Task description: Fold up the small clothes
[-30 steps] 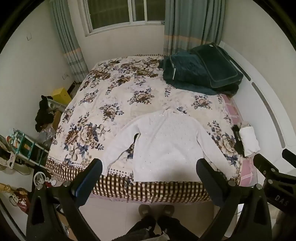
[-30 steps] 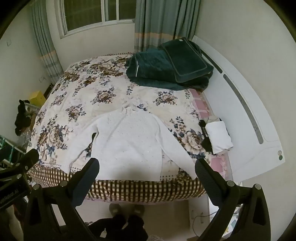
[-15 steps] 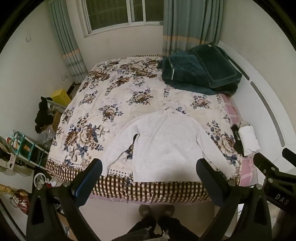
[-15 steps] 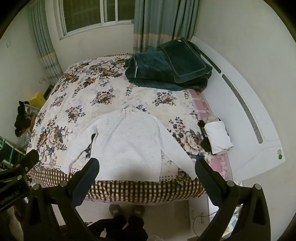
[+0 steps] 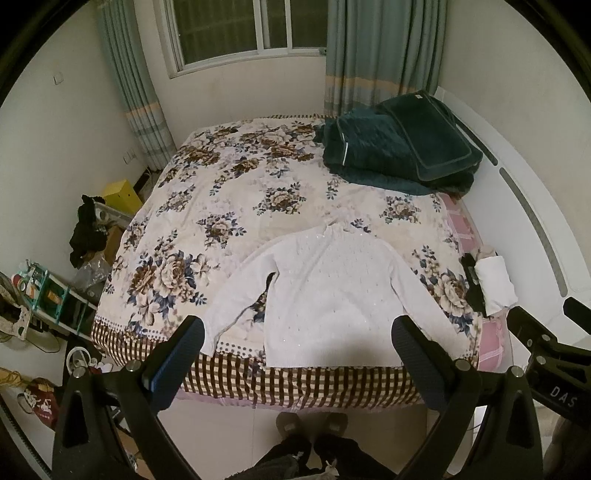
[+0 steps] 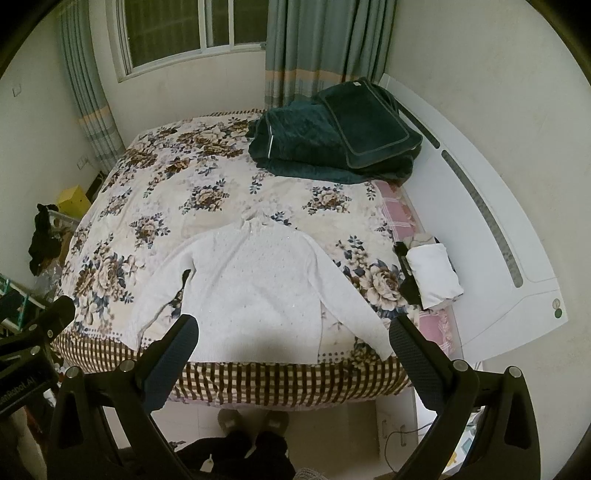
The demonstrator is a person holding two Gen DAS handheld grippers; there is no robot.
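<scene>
I count 1 white sweater (image 5: pixel 332 291) spread flat on 1 bed (image 5: pixel 236 206) w/ floral cover. 1 dark green blanket pile (image 5: pixel 399 151) at far corner. 1 folded white item (image 5: pixel 495 284) at bed's right edge. 2 grippers: left gripper (image 5: pixel 297 345), right gripper (image 6: pixel 293 341), both w/ fingers wide apart. 2 slippers (image 5: pixel 312 424) on floor. 1 window (image 5: pixel 243 29), 2 curtains (image 5: pixel 384 55).

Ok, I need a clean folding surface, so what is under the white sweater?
The white sweater lies flat on the floral bedspread, its hem reaching the checked border. Whatever lies beneath its body is covered and cannot be seen.
</scene>
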